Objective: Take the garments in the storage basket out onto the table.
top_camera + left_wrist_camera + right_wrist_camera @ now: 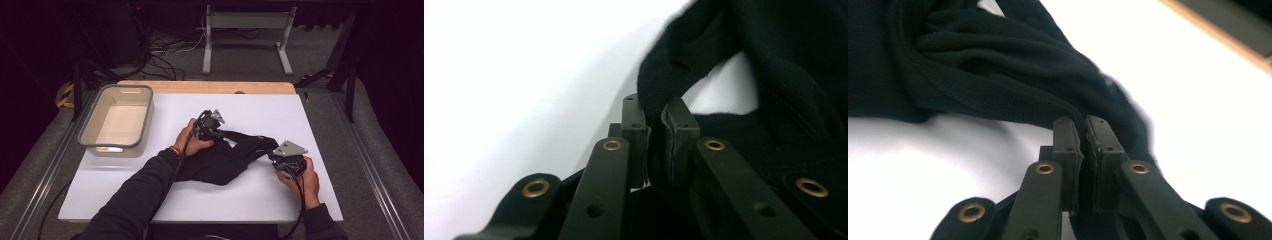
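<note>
Both tongs (pixel 656 117) (pixel 1083 131) pinch seemingly opposite garment (pixel 225 160) edges.

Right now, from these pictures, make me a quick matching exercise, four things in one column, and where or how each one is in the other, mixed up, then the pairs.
Things:
1. black garment
2. bin
3. left gripper
4. right gripper

Places or states:
A. stands at the table's far left, nothing in it
B. lies crumpled mid-table
C. shut on a fold at the cloth's far edge
D. shut on a stretched-out end at the cloth's right

Pairs: 1-B, 2-A, 3-C, 4-D
</note>
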Demonstrator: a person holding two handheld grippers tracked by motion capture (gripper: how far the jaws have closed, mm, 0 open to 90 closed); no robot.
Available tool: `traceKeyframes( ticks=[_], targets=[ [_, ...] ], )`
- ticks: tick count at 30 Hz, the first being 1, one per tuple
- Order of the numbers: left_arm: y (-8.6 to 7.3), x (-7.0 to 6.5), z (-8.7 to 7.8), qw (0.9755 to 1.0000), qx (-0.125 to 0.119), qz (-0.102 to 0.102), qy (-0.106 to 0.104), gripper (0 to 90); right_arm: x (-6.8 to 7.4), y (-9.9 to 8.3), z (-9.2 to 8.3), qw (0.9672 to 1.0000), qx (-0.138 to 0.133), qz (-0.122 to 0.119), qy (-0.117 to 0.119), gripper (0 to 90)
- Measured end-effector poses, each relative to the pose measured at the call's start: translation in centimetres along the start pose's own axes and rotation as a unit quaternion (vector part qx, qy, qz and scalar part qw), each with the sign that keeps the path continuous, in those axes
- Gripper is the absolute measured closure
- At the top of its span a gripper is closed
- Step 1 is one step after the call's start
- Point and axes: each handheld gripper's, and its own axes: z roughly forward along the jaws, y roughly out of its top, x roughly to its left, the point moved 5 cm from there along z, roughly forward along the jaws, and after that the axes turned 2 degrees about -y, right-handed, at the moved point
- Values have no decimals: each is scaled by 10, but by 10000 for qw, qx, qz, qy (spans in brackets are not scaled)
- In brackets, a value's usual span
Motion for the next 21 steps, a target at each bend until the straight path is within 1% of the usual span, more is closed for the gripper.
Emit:
traceKeyframes(
  ticks=[1, 2, 3, 4, 5, 6, 7, 9, 10, 11, 13, 14, 17, 18, 19, 20, 21],
  targets=[
    [2, 4, -7, 9999, -96, -54, 69, 824, -2, 3, 0, 10000, -50, -8, -56, 842],
    [5, 9, -14, 9998, -168, -70, 92, 823, -4, 7, -1, 9997, -162, -61, -153, 843],
    [5, 9, -14, 9998, -168, -70, 92, 823, -4, 7, -1, 9997, -162, -61, -153, 843],
    [9, 16, -25, 9994, -219, -79, 254, 823, -6, 12, 0, 9993, -265, -132, -231, 844],
    [12, 19, -30, 9990, -249, -71, 352, 824, -9, 19, 2, 9991, -302, -175, -259, 844],
    [18, 26, -41, 9982, -305, -55, 504, 823, -13, 27, 6, 9988, -370, -182, -272, 846],
    [22, 29, -48, 9977, -373, -88, 564, 823, -15, 31, 9, 9986, -384, -212, -297, 846],
    [29, 37, -57, 9957, -469, -89, 796, 823, -18, 41, 15, 9980, -404, -331, -360, 846],
    [29, 37, -57, 9957, -469, -89, 796, 823, -21, 46, 18, 9975, -463, -343, -405, 846],
    [35, 45, -65, 9937, -547, -155, 969, 823, -24, 53, 21, 9974, -502, -329, -408, 846],
    [38, 53, -69, 9920, -590, -242, 1094, 821, -27, 62, 26, 9976, -520, -282, -361, 845],
    [40, 56, -70, 9908, -598, -256, 1188, 821, -29, 66, 28, 9975, -538, -265, -375, 845],
    [42, 63, -72, 9884, -642, -298, 1342, 818, -35, 79, 34, 9973, -553, -208, -430, 843],
    [42, 66, -72, 9879, -687, -339, 1351, 817, -37, 82, 36, 9975, -561, -121, -413, 842],
    [41, 70, -71, 9864, -738, -453, 1394, 811, -39, 85, 38, 9975, -581, -81, -398, 841],
    [40, 74, -70, 9853, -727, -521, 1456, 801, -41, 87, 40, 9975, -550, -87, -444, 838],
    [39, 77, -69, 9838, -715, -582, 1540, 788, -43, 90, 43, 9975, -512, -37, -483, 836]
  ],
)
